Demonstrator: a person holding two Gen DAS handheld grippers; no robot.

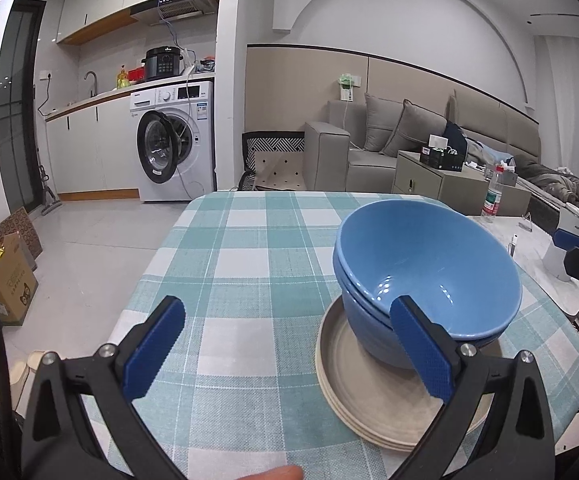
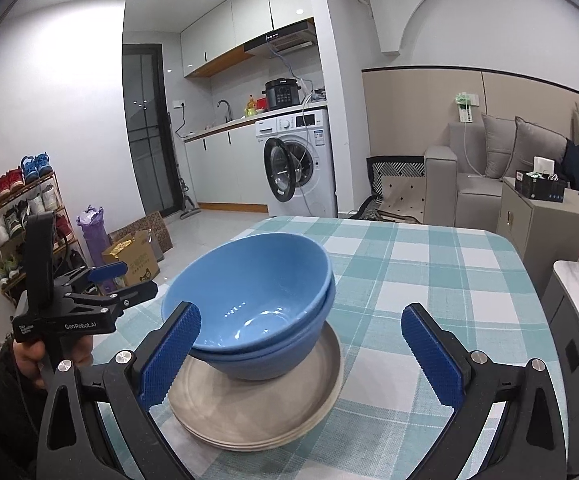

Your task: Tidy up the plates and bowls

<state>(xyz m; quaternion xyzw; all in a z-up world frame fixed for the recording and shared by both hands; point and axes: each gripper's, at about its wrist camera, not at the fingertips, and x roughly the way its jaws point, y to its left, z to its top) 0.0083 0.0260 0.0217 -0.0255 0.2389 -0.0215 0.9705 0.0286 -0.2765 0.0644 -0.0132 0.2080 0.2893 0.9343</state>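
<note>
The left gripper [image 1: 291, 354] has its jaws spread wide with nothing between them; its blue textured pads [image 1: 421, 352] frame bare cloth on one side and the near wall of the bowls on the other, though whether the right-hand pad touches the bowl cannot be told. The right gripper [image 2: 301, 356] is likewise spread wide and empty; its own pads [image 2: 169, 354] stand to either side of the stack, the left-hand one crossing in front of the bowl rim.

Just beyond both sets of jaws sit two nested glossy blue round bowls [image 1: 429, 272], the upper one tilted inside the lower so that its rim rides higher on the far side; they rest on a stack of shallow beige round plates [image 1: 345, 364], off-centre toward one edge. The stack stands on a table covered in a teal and white checked cloth [image 1: 233, 272], near the person's side. In the right wrist view the left gripper appears from the side, held in a person's hand [image 2: 29, 354].

Judged from how things lie, the sorting looks nearly complete: bowls together, plates together, all in one pile. What remains is probably levelling the top bowl; a good way would be to close one gripper gently on the raised rim and ease it down until it seats evenly, while the other gripper steadies the lower bowl so the pile does not slide on the smooth plates.

Farther off stand a white front-loading washing machine [image 1: 173, 148] with its door ajar and a grey fabric sofa [image 1: 373, 148].
</note>
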